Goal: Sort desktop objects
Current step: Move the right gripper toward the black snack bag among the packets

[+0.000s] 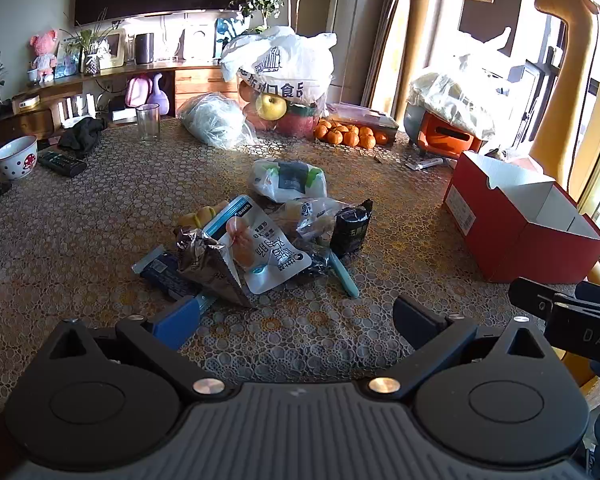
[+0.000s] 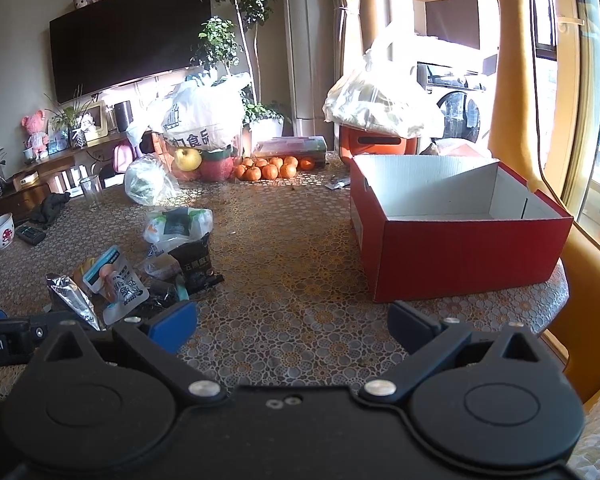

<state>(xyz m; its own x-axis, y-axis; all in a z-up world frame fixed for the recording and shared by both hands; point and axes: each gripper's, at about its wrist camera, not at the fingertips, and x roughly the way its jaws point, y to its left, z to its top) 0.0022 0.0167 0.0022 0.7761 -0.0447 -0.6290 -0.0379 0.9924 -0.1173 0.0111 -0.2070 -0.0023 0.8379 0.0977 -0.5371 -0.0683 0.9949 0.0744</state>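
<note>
My left gripper [image 1: 296, 322]: jaws wide, holding nothing
My right gripper [image 2: 292, 326]: jaws wide, holding nothing
White grocery bag [image 1: 288, 64]: reads "食品"

Left gripper [image 1: 296, 322]: matte black body, round pivot housings, two silver screws, blue-padded fingers [image 1: 178, 322]. Right gripper [image 2: 292, 326] matches (white lettering fragments on both housings, partly cut off).
</note>
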